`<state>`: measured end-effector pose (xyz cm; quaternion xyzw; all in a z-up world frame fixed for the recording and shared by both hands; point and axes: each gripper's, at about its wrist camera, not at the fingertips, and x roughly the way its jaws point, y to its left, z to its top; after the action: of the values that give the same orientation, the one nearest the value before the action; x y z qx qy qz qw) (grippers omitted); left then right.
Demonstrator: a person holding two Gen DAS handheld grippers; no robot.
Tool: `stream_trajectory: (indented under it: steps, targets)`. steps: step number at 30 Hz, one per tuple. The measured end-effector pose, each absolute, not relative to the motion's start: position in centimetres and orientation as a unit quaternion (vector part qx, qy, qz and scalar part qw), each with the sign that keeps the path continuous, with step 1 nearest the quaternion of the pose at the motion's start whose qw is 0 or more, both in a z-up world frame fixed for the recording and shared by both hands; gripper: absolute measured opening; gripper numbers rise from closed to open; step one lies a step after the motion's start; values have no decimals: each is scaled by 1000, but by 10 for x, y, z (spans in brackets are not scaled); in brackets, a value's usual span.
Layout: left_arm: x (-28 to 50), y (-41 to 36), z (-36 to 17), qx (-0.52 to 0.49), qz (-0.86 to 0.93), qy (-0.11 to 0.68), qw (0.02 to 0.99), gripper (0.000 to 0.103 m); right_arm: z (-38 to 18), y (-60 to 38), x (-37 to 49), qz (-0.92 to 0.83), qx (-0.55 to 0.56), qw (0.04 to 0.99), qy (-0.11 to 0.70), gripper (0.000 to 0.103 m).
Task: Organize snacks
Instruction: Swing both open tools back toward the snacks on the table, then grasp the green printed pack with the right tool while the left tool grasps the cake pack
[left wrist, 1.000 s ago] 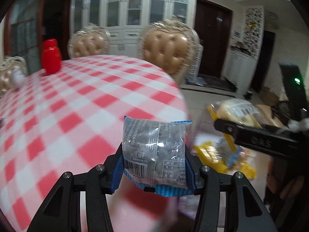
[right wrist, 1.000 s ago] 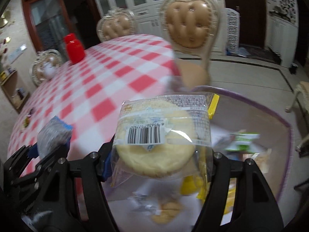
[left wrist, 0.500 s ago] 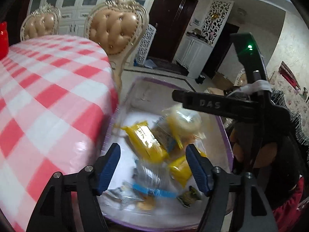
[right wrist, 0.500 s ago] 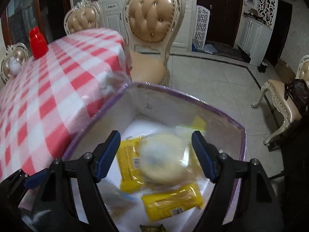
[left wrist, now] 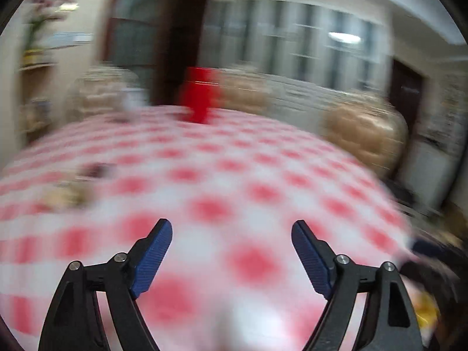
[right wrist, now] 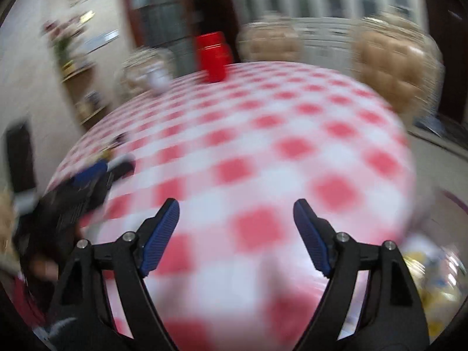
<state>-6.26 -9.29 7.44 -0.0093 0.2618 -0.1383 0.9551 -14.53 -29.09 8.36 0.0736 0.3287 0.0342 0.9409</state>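
Blurred by motion, a dining room is shown in both wrist views: pale cabinets with glass doors along the back wall, a dark wooden door, and tufted tan chairs (right wrist: 392,67) set around a round surface (left wrist: 222,181) covered by a red and white checked cloth. A red container (right wrist: 212,57) is seen standing at the far edge of that surface, upright as far as the blur allows it to be judged.

In the left wrist view the left claw (left wrist: 231,248) is held over the near part of the cloth with its blue pads (left wrist: 152,259) spread wide apart; its jaws have just been opening, and nothing is seen between them. A few small dark and pale items (left wrist: 70,187) are made out on the cloth at the left, too smeared to be identified.

In the right wrist view the right claw (right wrist: 235,229) is likewise spread wide over the checked cloth, its jaws having just been opening, with nothing between the pads. The left claw is also caught there at the left edge as a dark blurred shape with a blue tip.

The snacks (right wrist: 433,275) are seen as blurred yellow and clear packets at the lower right edge of the right wrist view, beyond the rim of the surface and beside a purple-edged container (right wrist: 454,201), whose shape cannot be told from this view.
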Motion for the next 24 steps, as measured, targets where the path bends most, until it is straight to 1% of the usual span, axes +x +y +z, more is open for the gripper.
stream_trajectory:
  steps: [2,3,5,6,9,11,12,15,19,21,22,23,24]
  targets:
    - [-25,-41,75,-15,-38,258,965,85,73,-255,-112,59,60,939,334,84]
    - [0,-4,74,-33,22,261,964,85,67,-237,-92,73,59,936,339,84]
    - [29,51,67,-77,75,276,955,85,58,-210,-58,99,62,928,354,84]
    - [48,89,62,-124,106,288,944,85,51,-188,-34,117,63,920,368,84]
    - [73,158,39,-231,156,295,914,85,37,-132,13,148,53,905,395,84]
    - [73,184,31,-264,172,303,899,85,33,-97,38,167,34,902,396,84]
    - [72,193,31,-276,171,294,899,85,33,-81,50,174,27,903,393,84]
    - [64,204,33,-277,185,271,903,85,29,-40,91,184,16,900,395,84]
    - [73,206,20,-294,174,298,891,85,18,-7,131,174,9,893,416,84]
    - [78,199,20,-275,169,309,895,85,15,3,143,165,-12,889,426,83]
    - [79,193,21,-262,166,310,899,85,13,5,146,159,-25,887,432,73]
    - [78,190,24,-254,162,311,902,85,13,6,147,152,-32,886,436,53]
    - [79,183,24,-241,156,314,905,85,16,0,143,145,-34,892,427,43]
